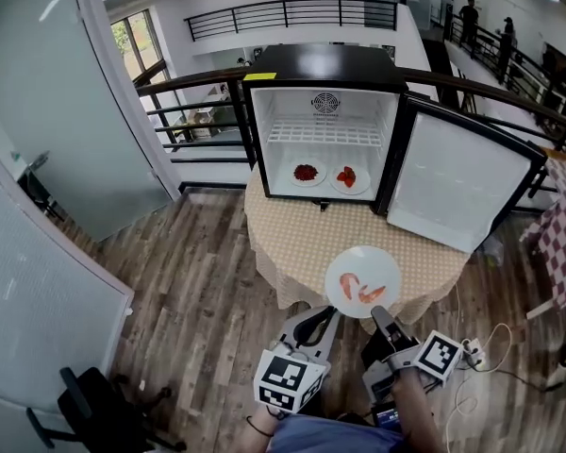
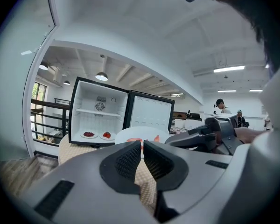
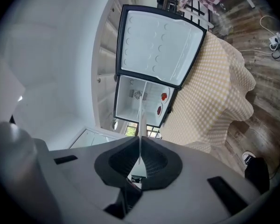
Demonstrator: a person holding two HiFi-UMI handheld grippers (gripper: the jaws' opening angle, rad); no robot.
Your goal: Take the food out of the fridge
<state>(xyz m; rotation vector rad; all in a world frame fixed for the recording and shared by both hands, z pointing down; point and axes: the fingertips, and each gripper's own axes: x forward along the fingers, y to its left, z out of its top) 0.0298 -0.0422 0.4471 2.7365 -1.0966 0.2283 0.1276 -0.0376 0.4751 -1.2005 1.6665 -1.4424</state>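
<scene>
Shrimp plate (image 1: 362,281) juts straight ahead of the right gripper (image 1: 377,311), whose fingers (image 3: 121,161) pinch its near rim; in the right gripper view it shows edge-on as a thin white line between the pads. It hangs flat over the near edge of the checked tablecloth (image 1: 297,243), so setting it down probably needs only a short reach forward. Just beside it, the left gripper (image 1: 324,313) has its fingers (image 2: 128,160) pressed together on nothing. Two more plates, one of dark red food (image 1: 306,173) and one of red food (image 1: 348,176), sit side by side on the fridge (image 1: 323,64) floor, well ahead of both grippers, which point roughly level toward it.
</scene>
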